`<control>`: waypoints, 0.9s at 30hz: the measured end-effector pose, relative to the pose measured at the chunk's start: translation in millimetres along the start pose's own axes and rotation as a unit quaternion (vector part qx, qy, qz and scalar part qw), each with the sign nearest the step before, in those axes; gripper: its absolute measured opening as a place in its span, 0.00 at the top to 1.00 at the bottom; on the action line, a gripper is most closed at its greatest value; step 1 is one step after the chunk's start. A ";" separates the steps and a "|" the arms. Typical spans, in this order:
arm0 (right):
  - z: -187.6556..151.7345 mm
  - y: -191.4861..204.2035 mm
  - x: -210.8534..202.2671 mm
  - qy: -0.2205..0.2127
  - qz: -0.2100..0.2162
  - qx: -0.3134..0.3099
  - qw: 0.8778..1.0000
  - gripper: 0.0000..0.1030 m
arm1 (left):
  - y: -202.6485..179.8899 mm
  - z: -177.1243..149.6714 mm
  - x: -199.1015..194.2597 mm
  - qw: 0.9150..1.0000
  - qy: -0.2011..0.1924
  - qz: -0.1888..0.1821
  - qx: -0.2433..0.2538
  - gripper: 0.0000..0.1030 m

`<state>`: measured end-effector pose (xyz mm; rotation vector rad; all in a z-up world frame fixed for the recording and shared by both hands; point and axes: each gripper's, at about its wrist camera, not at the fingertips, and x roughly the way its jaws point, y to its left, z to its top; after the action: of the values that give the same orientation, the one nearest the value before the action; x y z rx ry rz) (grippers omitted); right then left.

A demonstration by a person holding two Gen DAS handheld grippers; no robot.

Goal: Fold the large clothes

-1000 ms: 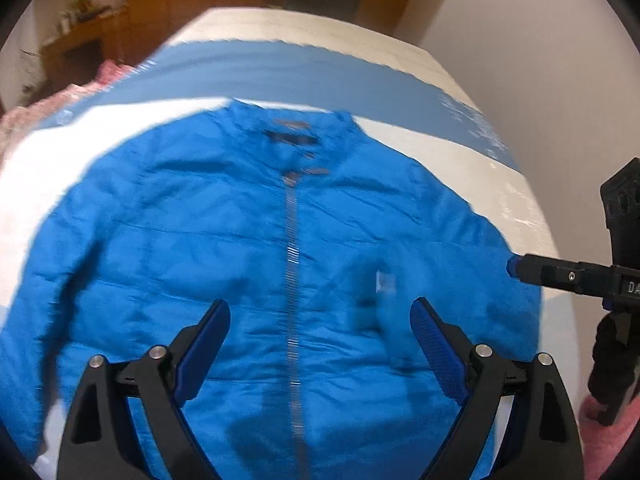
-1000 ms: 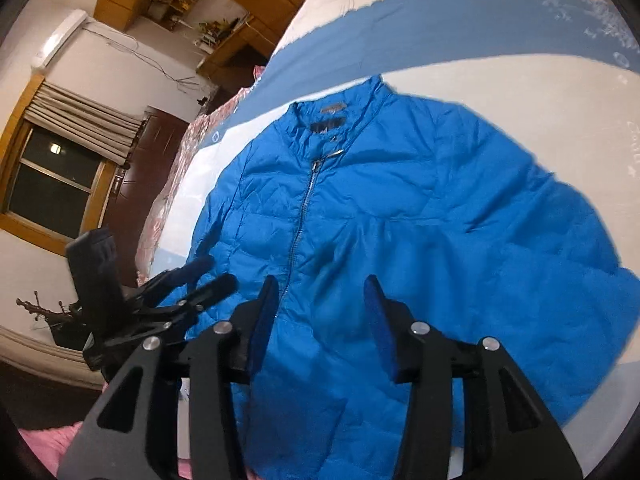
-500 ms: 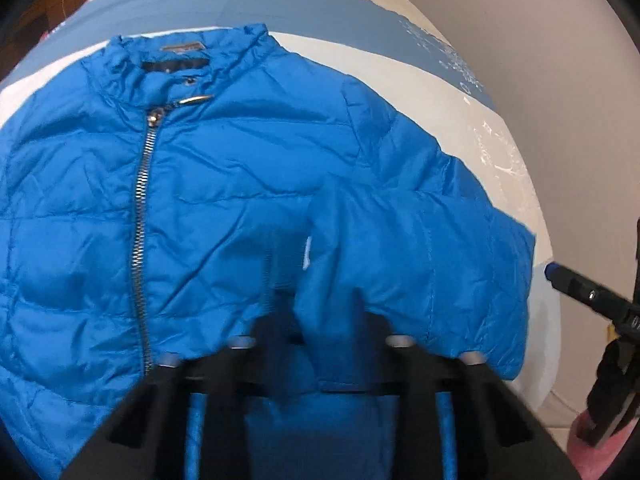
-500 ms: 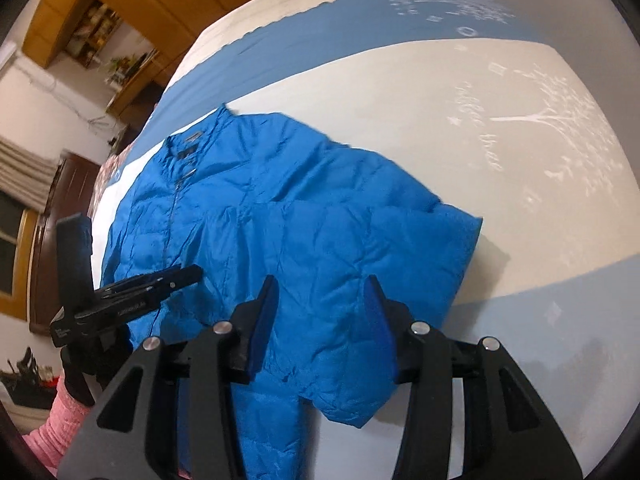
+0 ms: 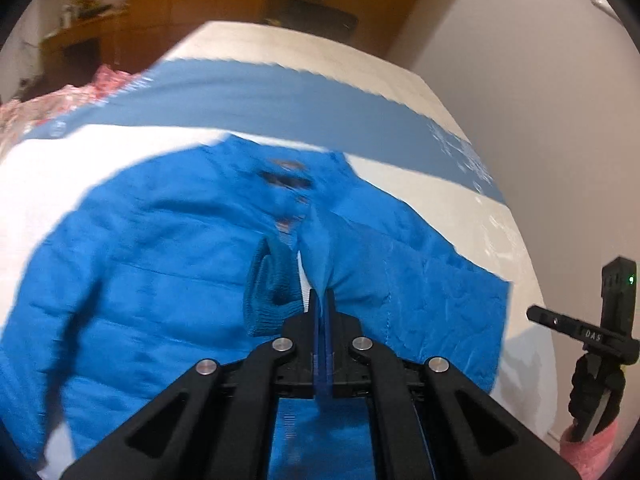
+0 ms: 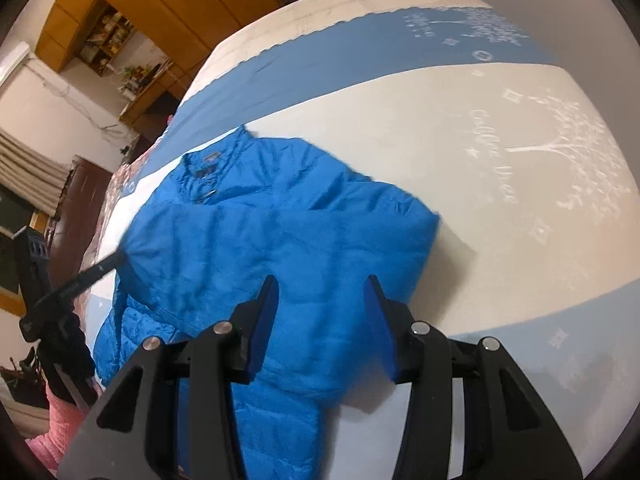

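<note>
A bright blue puffer jacket (image 5: 160,280) lies front up on the bed, collar at the far end, zip down the middle. My left gripper (image 5: 322,304) is shut on a fold of its sleeve, right beside the ribbed knit cuff (image 5: 272,292), and the fabric rises in a ridge to the pads. In the right wrist view that sleeve lies folded across the jacket (image 6: 300,232), and the left gripper (image 6: 116,259) meets the cloth at the left. My right gripper (image 6: 322,320) hovers open over the folded part, with nothing between its fingers. The left wrist view shows it (image 5: 536,314) off the jacket's right edge.
The bed sheet (image 6: 480,160) is white with blue bands and a pale tree print. A pink floral cloth (image 5: 80,92) lies at the far left edge. A plain wall (image 5: 540,80) runs along the right side. Wooden cabinets (image 6: 140,0) stand behind.
My left gripper went from wide open to shut on the sleeve fabric, then pulled back and up with it. My right gripper drifted right over the jacket and stayed open.
</note>
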<state>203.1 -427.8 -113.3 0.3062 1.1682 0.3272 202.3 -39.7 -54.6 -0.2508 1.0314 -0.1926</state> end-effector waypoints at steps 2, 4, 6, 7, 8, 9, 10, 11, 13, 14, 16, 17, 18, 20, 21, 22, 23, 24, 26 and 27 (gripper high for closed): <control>1.8 10.8 12.0 0.010 0.008 -0.011 1.000 0.56 | 10.9 3.1 -3.1 0.999 -0.010 0.030 0.003 0.99; 3.1 20.9 27.1 0.023 0.016 -0.019 0.999 0.56 | 28.0 4.9 -3.7 0.998 -0.010 0.054 -0.011 0.99; 3.2 27.8 40.6 0.036 0.025 -0.023 0.999 0.56 | 46.5 4.5 0.4 0.997 -0.006 0.073 -0.031 0.99; 3.4 31.2 49.8 0.046 0.030 -0.024 0.998 0.56 | 52.1 3.6 3.5 0.996 -0.003 0.083 -0.036 0.99; 3.7 33.2 56.4 0.052 0.029 -0.024 0.998 0.56 | 59.0 2.2 7.2 0.995 0.001 0.092 -0.040 0.99; 3.8 35.1 63.3 0.058 0.026 -0.024 0.998 0.56 | 65.1 0.5 8.7 0.994 0.004 0.098 -0.041 0.99; 4.4 36.6 71.1 0.065 0.020 -0.025 0.997 0.56 | 70.8 -1.8 13.8 0.993 0.008 0.111 -0.041 0.99; 4.4 37.8 78.2 0.070 0.010 -0.025 0.997 0.56 | 76.6 -3.8 20.5 0.992 0.014 0.121 -0.041 0.99; 3.4 38.8 92.0 0.083 -0.010 -0.026 0.996 0.56 | 88.0 -7.4 33.1 0.989 0.030 0.137 -0.044 0.98; 1.6 38.6 96.7 0.087 -0.016 -0.025 0.996 0.57 | 95.3 -10.4 40.7 0.987 0.040 0.146 -0.046 0.97; -0.9 36.2 107.3 0.100 -0.033 -0.021 0.994 0.60 | 104.5 -14.5 52.8 0.986 0.050 0.151 -0.048 0.93; -2.1 35.5 110.2 0.101 -0.035 -0.021 0.994 0.60 | 107.0 -16.5 57.2 0.986 0.052 0.149 -0.047 0.92; -3.2 34.4 113.9 0.105 -0.036 -0.018 0.994 0.60 | 108.0 -17.8 59.3 0.986 0.052 0.150 -0.045 0.91; -3.5 32.6 117.9 0.109 -0.038 -0.017 0.993 0.60 | 108.2 -17.3 62.0 0.986 0.051 0.152 -0.039 0.89; -2.9 32.6 117.5 0.111 -0.039 -0.015 0.993 0.60 | 107.1 -16.3 60.5 0.986 0.052 0.153 -0.039 0.88; -1.7 32.9 115.3 0.112 -0.038 -0.011 0.993 0.60 | 107.0 -14.4 55.1 0.985 0.052 0.157 -0.046 0.85; -1.1 33.7 111.4 0.112 -0.039 -0.007 0.993 0.61 | 106.8 -12.2 48.6 0.984 0.048 0.161 -0.054 0.84; -0.6 36.4 104.6 0.108 -0.037 -0.006 0.993 0.60 | 107.9 -9.7 41.5 0.984 0.040 0.162 -0.062 0.84; 0.9 47.4 90.4 0.094 -0.028 -0.015 0.995 0.59 | 98.4 -4.8 16.0 0.986 0.002 0.152 -0.066 0.83; 1.5 54.1 83.8 0.086 -0.026 -0.021 0.996 0.59 | 89.5 -2.2 8.8 0.988 -0.009 0.142 -0.059 0.83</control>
<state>229.3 -344.6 -161.7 0.2131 1.3349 0.3368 208.4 43.0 -89.4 -0.2094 1.0491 0.1281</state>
